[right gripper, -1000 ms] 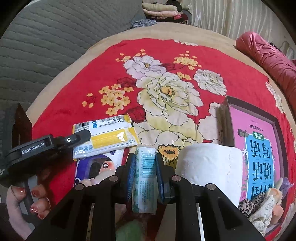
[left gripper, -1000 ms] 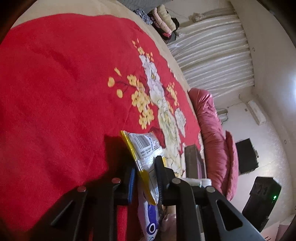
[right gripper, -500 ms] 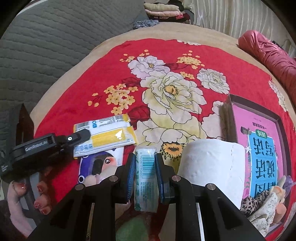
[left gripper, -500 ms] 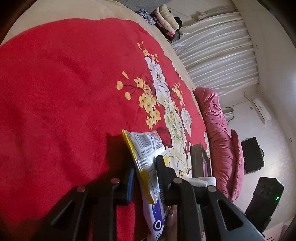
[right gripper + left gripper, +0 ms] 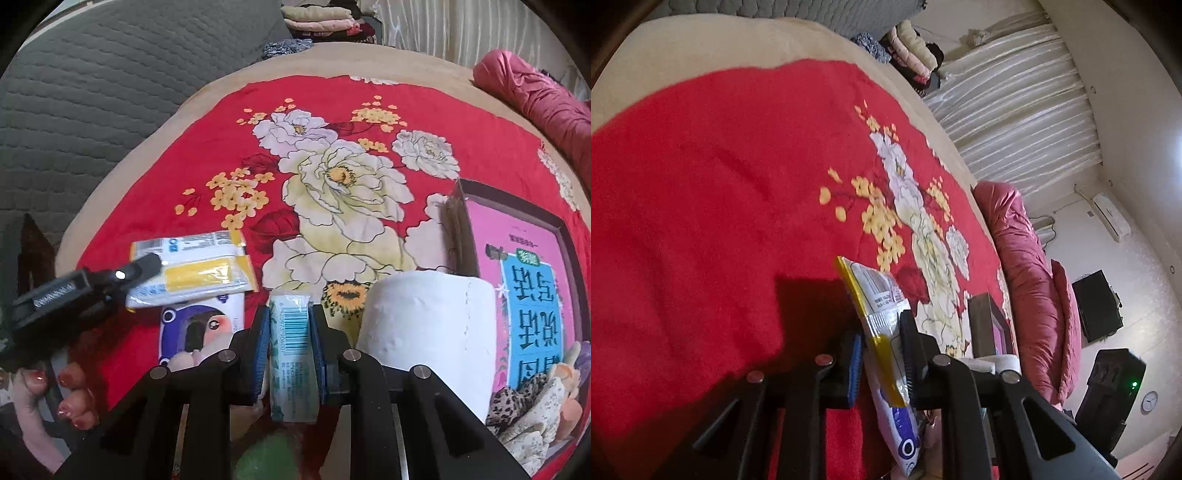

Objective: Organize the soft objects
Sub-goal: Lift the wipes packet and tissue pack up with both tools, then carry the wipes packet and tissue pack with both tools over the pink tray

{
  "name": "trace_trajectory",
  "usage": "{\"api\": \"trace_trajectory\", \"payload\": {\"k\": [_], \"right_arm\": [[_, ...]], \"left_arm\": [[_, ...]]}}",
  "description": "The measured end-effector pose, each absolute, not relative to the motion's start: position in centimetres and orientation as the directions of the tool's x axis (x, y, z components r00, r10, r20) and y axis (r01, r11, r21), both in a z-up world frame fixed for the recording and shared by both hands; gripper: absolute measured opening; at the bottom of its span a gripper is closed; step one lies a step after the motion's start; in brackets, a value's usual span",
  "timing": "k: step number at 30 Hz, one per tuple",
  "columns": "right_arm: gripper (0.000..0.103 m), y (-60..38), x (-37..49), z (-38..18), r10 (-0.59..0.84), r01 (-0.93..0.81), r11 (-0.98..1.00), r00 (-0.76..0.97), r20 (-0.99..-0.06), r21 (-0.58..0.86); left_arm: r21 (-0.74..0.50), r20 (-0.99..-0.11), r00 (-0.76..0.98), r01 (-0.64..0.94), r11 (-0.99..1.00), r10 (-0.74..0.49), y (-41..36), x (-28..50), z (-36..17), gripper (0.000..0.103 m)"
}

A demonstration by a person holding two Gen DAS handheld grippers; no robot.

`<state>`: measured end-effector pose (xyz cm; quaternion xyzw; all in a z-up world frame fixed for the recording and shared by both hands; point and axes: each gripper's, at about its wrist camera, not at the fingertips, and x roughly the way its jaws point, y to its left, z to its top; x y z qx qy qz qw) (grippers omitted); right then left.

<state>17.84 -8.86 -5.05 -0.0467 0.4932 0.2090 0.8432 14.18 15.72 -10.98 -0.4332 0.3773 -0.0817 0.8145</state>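
My left gripper (image 5: 881,332) is shut on a yellow and white wipes pack (image 5: 875,295) and holds it edge-up over the red floral blanket (image 5: 701,184). The same pack (image 5: 195,269) and the left gripper (image 5: 147,264) show in the right wrist view, just above a white and purple cartoon packet (image 5: 207,321). My right gripper (image 5: 290,325) is shut on a pale green tissue pack (image 5: 291,350) with a barcode. A white toilet paper roll (image 5: 424,325) stands right beside it.
A dark box with a pink and blue printed inside (image 5: 524,280) lies to the right, with patterned soft items (image 5: 535,406) at its near end. A rolled pink quilt (image 5: 535,99) lies far right. Folded clothes (image 5: 317,18) are stacked beyond the bed. A grey quilted cover (image 5: 110,92) lies left.
My left gripper has lifted and tilted the wipes pack slightly, showing more of the bed's far edge. My right gripper has drawn back a little with the tissue pack.
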Motion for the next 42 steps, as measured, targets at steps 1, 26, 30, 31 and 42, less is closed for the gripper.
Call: {"api": "trace_trajectory", "payload": {"k": [1,26,30,31,42], "right_arm": [[0.021,-8.9,17.8,-5.0,0.315,-0.401,0.906,0.426,-0.848,0.136],[0.02,-13.6,14.0,0.3,0.402,-0.381,0.9,0.535,-0.743,0.212],[0.02,-15.3,13.1,1.2,0.408,-0.362,0.903,0.558,-0.723,0.23],[0.02,-15.8,13.0,1.5,0.411,-0.356,0.904,0.564,-0.716,0.239],[0.02,-21.1,11.1,4.3,0.401,-0.298,0.916,0.636,-0.659,0.27]], "left_arm": [[-0.761,-0.549,0.699,-0.191,0.62,-0.458,15.6,14.2,-10.9,0.018],[-0.646,-0.508,0.788,-0.083,0.759,-0.347,12.0,9.1,-3.0,0.014],[-0.649,-0.497,0.789,-0.063,0.758,-0.36,10.8,8.3,-1.7,0.014],[-0.646,-0.492,0.791,-0.053,0.761,-0.363,10.4,8.1,-1.3,0.014],[-0.619,-0.473,0.774,0.05,0.784,-0.422,4.6,7.8,2.8,0.014]]}}
